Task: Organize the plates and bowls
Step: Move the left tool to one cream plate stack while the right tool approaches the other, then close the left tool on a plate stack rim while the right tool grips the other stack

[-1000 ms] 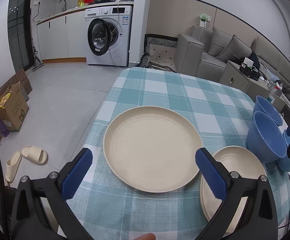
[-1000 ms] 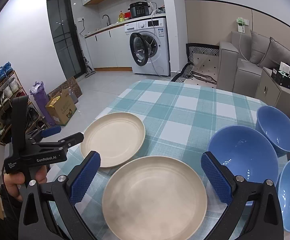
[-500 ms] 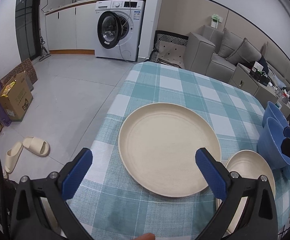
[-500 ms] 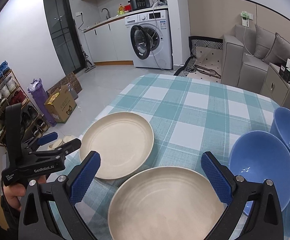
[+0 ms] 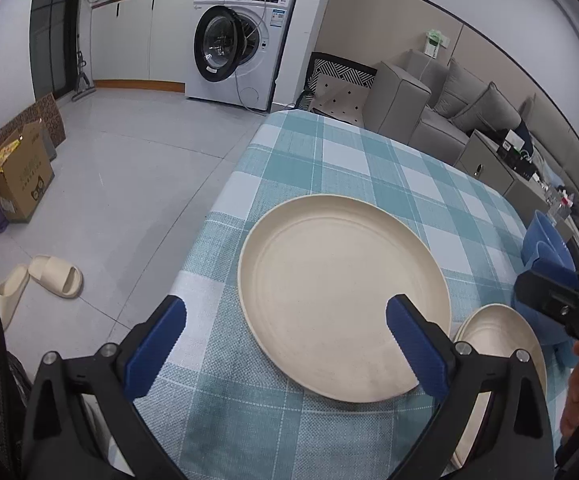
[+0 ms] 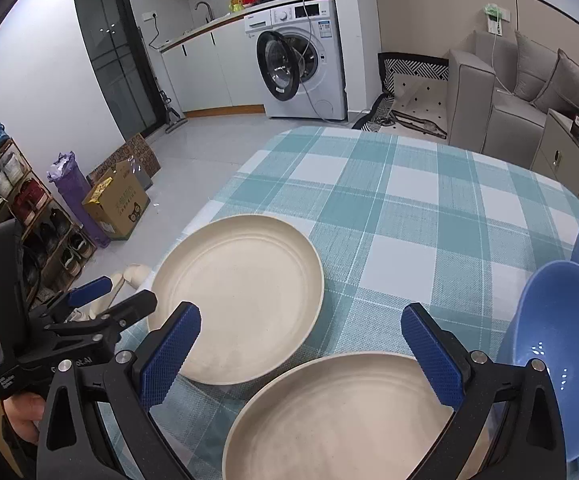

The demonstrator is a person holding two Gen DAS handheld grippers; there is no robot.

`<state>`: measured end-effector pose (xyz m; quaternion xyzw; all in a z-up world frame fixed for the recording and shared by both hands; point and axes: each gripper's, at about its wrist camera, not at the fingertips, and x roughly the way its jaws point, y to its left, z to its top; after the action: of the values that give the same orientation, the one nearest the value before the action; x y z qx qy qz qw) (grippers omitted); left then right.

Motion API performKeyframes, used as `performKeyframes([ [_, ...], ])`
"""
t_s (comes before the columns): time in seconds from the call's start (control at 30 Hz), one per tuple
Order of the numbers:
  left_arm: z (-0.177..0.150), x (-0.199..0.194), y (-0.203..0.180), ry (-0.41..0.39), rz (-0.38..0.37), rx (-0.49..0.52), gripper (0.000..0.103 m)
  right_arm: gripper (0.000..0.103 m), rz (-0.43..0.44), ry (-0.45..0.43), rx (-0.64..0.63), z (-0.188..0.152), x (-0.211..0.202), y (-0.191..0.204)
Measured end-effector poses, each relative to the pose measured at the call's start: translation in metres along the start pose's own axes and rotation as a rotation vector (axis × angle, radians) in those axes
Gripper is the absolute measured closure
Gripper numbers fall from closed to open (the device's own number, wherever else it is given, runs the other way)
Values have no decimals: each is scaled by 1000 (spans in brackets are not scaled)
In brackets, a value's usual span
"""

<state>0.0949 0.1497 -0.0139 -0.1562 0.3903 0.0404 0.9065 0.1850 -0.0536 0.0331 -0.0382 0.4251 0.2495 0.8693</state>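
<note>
Two cream plates lie on the checked tablecloth. The far plate (image 5: 343, 296) (image 6: 237, 300) sits near the table's left edge. The near plate (image 6: 341, 416) (image 5: 497, 340) lies to its right. Blue bowls (image 6: 561, 344) (image 5: 545, 240) stand at the right side. My left gripper (image 5: 285, 344) is open and hovers over the table's near-left corner, its right finger above the far plate's rim; it shows in the right wrist view too (image 6: 101, 300). My right gripper (image 6: 305, 356) is open above the near plate, nothing between its fingers; its black body shows in the left wrist view (image 5: 561, 304).
The table (image 6: 409, 200) ends at the left over a tiled floor with slippers (image 5: 49, 280), a cardboard box (image 5: 17, 176) and a shoe rack (image 6: 5, 200). A washing machine (image 6: 301, 64) and a grey sofa (image 5: 441, 112) stand beyond the far edge.
Both grippers have drifted left and back, so the plates and bowls sit further right and lower in both views. Both stay open. Nothing on the table moved.
</note>
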Motion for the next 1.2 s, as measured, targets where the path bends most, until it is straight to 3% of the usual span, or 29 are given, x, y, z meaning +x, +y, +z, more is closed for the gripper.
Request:
performKeyframes([
  [0.43, -6, 19, 3, 25, -1, -8, 15, 1, -1, 83, -8, -6, 47, -4],
  [0.5, -8, 22, 3, 34, -3, -1, 27, 3, -1, 98, -4, -7, 55, -6],
  [0.67, -11, 30, 5, 62, -3, -9, 38, 18, 2, 133, -13, -10, 71, -7],
  [1.2, -17, 45, 10, 104, 18, -31, 59, 40, 14, 172, -6, -15, 95, -6],
])
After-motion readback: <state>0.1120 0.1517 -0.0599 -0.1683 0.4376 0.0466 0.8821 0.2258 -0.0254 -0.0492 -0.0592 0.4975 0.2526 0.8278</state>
